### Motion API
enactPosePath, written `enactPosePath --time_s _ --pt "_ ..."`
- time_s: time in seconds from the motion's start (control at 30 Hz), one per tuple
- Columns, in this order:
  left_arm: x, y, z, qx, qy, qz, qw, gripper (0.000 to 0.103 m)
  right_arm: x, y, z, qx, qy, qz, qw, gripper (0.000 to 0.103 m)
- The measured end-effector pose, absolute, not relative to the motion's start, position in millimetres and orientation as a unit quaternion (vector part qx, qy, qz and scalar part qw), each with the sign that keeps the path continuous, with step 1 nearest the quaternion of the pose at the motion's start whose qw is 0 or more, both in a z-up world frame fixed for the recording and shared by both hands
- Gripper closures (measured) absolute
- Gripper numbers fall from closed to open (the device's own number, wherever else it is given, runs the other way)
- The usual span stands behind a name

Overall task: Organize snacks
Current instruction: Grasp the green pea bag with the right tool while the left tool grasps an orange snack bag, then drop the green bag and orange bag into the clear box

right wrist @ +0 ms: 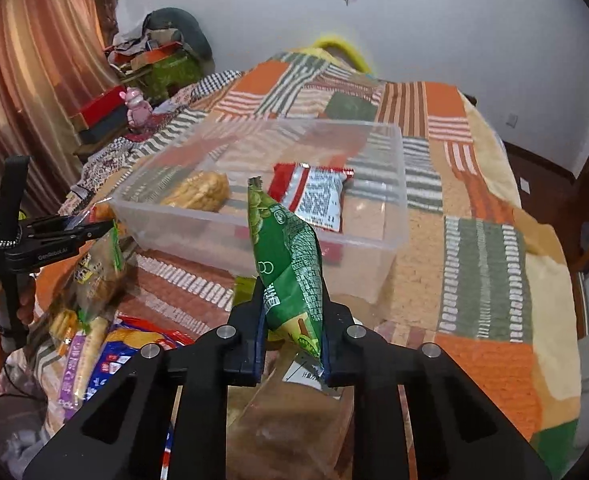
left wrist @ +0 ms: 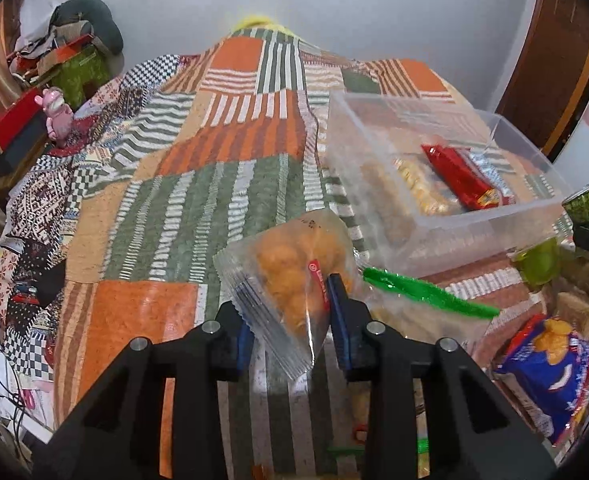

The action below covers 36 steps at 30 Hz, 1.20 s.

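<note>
Holding a snack in each gripper above the bed, both pouches clear of the quilt [left wrist: 142,208]. My left gripper [left wrist: 290,332] is clenched on a clear pouch of orange puffs [left wrist: 290,280], pinched near its lower corner, long axis tilting up and away from me. My right gripper [right wrist: 292,332] is clamped on a green snack packet [right wrist: 290,264], held by its bottom end so it stands nearly upright. The clear plastic bin [right wrist: 390,216] sits on the bed straight ahead of the right gripper, just beyond the packet's top; from the left gripper it lies ahead and off to the right. Already in the bin: a red packet [right wrist: 314,196] toward its right side and a yellowish pastry bag [right wrist: 202,192] toward its left. Right hand looks nearer the bin's front wall, so the green packet probably goes in first, forward and over the rim, likely into the gap between those two. More unsorted snacks lie at the near edge of the bed, including a blue bag [left wrist: 554,364] and a green-sealed clear bag [left wrist: 426,292], so sorting looks partway done.
</note>
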<state>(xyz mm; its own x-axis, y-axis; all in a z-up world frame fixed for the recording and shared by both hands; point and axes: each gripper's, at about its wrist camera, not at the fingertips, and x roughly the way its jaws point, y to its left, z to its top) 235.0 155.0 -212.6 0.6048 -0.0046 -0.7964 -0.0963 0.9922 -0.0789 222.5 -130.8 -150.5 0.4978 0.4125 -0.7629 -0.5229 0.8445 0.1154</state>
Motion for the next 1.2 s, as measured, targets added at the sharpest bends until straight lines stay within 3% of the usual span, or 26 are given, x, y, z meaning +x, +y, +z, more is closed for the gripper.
enactPosePath --time_s 0.63,1.2 --pt "236 120 -125 -0.061 0.356 -0.017 0.932 0.070 236 -141 -105 -0.038 0.370 0.269 0.889 0.085" --pt "295 61 -146 -0.044 0.391 -0.058 0.917 0.070 286 -126 -123 -0.051 0.409 0.273 0.869 0.085"
